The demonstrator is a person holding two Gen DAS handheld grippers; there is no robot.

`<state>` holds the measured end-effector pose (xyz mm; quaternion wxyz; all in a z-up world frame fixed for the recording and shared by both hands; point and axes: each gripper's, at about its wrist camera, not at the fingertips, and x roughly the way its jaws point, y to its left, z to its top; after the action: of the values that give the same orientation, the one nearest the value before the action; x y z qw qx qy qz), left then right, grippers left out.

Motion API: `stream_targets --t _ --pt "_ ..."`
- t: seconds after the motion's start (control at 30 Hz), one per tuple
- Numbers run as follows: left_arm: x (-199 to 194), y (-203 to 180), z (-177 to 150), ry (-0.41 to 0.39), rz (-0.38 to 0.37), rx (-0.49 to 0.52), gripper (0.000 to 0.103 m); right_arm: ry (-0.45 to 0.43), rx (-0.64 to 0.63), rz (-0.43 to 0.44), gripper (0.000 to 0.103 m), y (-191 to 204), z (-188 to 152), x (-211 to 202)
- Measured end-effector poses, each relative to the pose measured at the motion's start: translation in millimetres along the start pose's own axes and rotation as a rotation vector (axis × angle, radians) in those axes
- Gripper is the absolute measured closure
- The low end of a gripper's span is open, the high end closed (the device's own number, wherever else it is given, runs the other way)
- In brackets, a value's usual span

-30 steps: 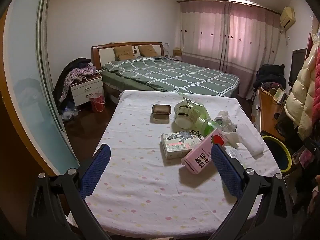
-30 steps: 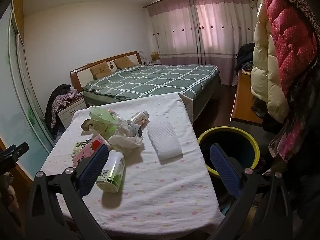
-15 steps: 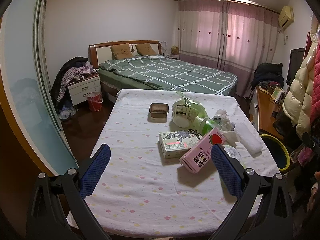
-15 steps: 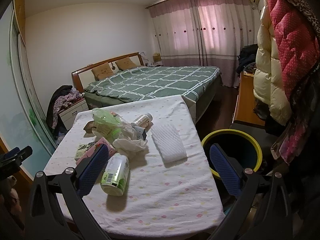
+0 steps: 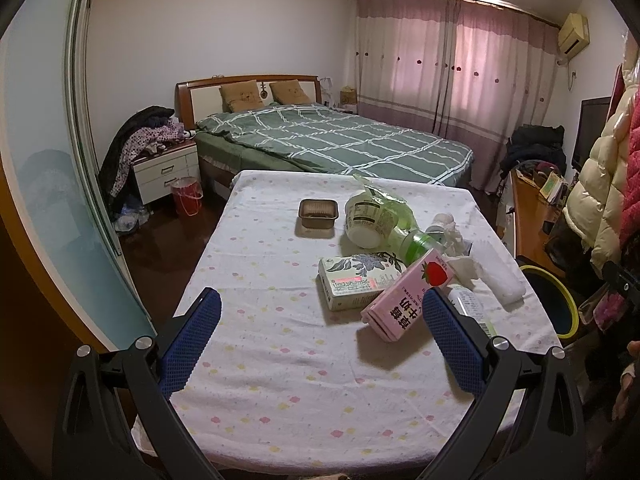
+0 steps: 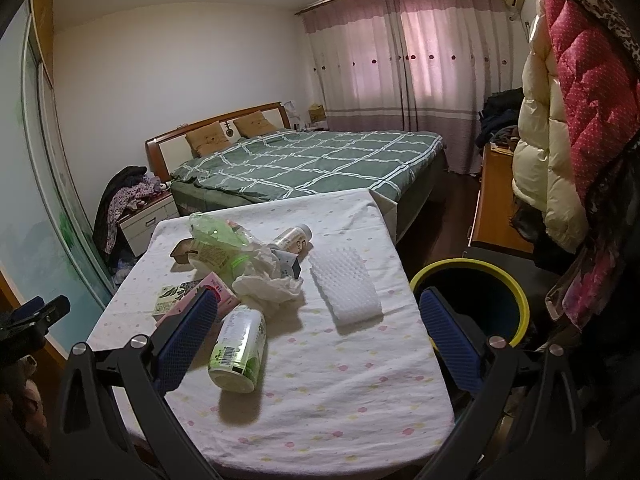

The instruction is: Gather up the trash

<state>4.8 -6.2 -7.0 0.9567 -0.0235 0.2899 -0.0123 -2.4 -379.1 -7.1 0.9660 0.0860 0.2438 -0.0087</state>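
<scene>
Trash lies on a table with a dotted white cloth [image 5: 280, 360]: a pink strawberry milk carton [image 5: 408, 300], a white carton with leaf print [image 5: 360, 280], a brown tray [image 5: 318, 213], a white cup in green plastic [image 5: 370, 216], crumpled tissue [image 6: 268, 280], a green-white can [image 6: 240, 348] and a small bottle [image 6: 292, 238]. A yellow-rimmed dark bin [image 6: 472, 300] stands right of the table. My left gripper [image 5: 320, 344] is open and empty above the table's near side. My right gripper [image 6: 316, 336] is open and empty above the can and the table's right edge.
A white textured pad [image 6: 344, 288] lies on the table near the bin. A green checked bed [image 5: 340, 140] stands behind the table, a nightstand [image 5: 166, 168] and red bucket [image 5: 186, 196] at left. Coats [image 6: 580, 120] hang at right over a wooden desk [image 6: 496, 208].
Both grippers have drifted a little; the table's objects sit slightly lower and nearer in the right view. Both stay open and empty. Nothing on the table moved.
</scene>
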Motion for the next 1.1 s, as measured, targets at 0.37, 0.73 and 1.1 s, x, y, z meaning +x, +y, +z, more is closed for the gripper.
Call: stream_targets --t 0.37,0.73,1.1 --pt "1 -3 -1 0.002 -0.012 0.006 0.004 -0.004 0.008 0.0 0.006 0 2 0" --pt "1 -7 0 0.0 -0.016 0.017 0.004 -0.009 0.024 0.004 0.006 -4 3 -1" --pt "5 -16 2 0.018 -0.021 0.029 0.004 0.003 0.036 0.006 0.006 -10 3 4"
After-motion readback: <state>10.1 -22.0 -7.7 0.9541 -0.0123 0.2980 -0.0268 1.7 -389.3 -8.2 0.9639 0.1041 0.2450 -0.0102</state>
